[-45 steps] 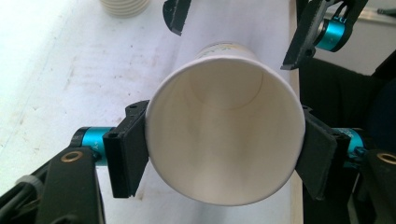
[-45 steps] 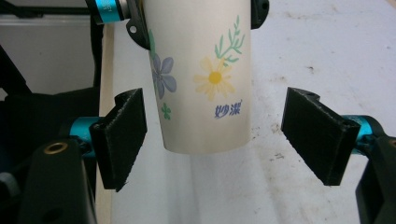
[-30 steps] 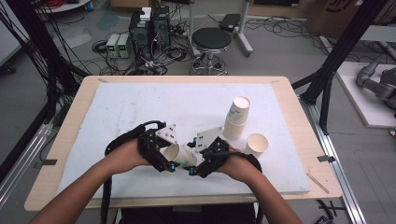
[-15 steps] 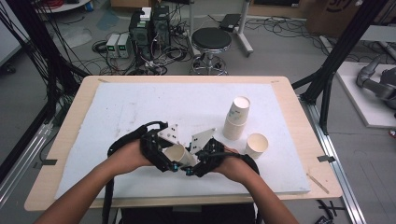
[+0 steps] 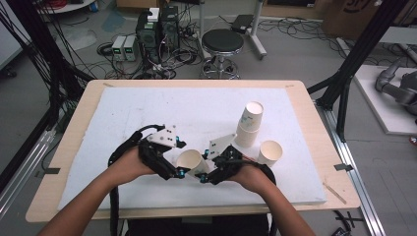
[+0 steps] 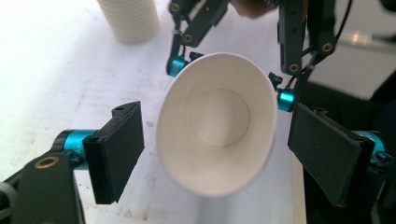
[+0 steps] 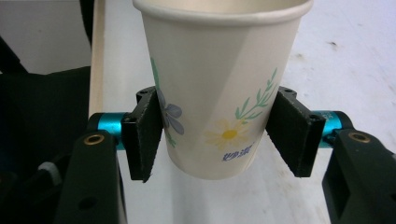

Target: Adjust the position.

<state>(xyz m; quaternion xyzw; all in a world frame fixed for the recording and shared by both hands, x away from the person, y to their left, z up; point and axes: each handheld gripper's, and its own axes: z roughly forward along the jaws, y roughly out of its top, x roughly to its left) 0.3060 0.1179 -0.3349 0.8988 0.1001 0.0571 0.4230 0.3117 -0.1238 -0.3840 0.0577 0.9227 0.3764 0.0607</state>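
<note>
Right gripper [image 7: 219,135] jaws clamp the flower-printed paper cup [image 7: 219,84] near its base. Left gripper [image 6: 217,154] jaws, just opened wide, flank the cup's rim without touching.

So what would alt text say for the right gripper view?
A white paper cup printed with daisies and leaves is clamped near its base between the right gripper's two black padded jaws, above the white table surface.

Even, bright overhead lighting is observed across the white table [image 5: 147,113], with soft, short shadows beneath the paper cup [image 6: 217,123], mild glare on the tabletop in both gripper views, and slight softness toward frame edges.
</note>
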